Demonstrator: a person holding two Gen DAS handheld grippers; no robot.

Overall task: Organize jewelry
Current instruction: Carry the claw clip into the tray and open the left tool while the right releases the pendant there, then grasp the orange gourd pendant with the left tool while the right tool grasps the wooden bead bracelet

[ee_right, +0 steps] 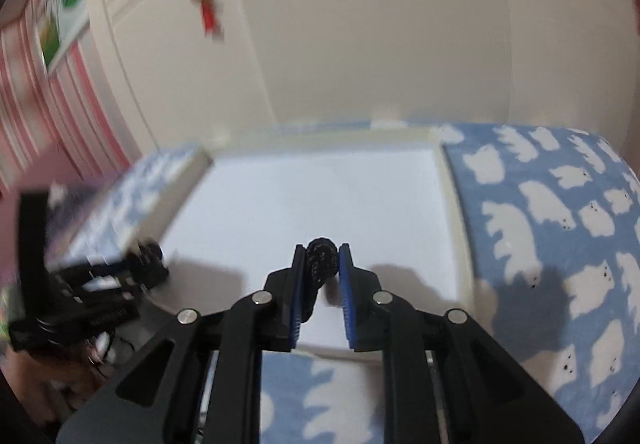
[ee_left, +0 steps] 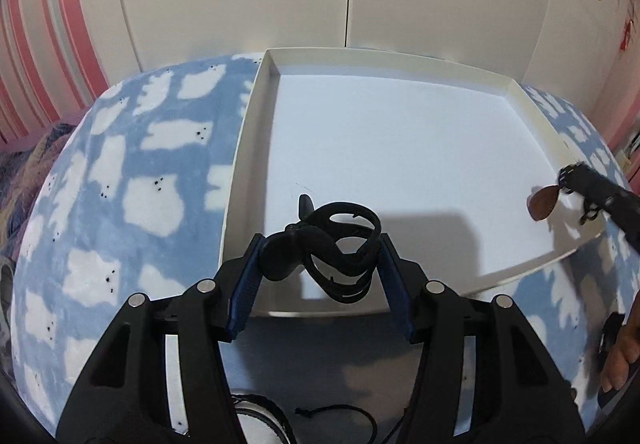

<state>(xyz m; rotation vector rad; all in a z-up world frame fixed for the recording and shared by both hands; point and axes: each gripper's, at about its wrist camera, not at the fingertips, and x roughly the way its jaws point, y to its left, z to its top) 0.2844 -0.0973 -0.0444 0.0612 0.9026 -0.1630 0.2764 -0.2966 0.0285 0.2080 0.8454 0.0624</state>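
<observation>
Left gripper [ee_left: 320, 256]: I am clamping a black coiled strap bundle [ee_left: 336, 248] between my blue pads, over the tray's near edge.
Right gripper [ee_right: 322, 264]: I am pinching a black braided cord [ee_right: 320, 258]; a brown pendant [ee_left: 542, 202] is dangling below it.
Handling: both are looking light, soft and floppy; I am gripping the bunched middle.
White tray [ee_left: 256, 124]: lying ahead of me, seemingly empty.
Blue blanket [ee_left: 120, 164]: spreading under the tray.
</observation>
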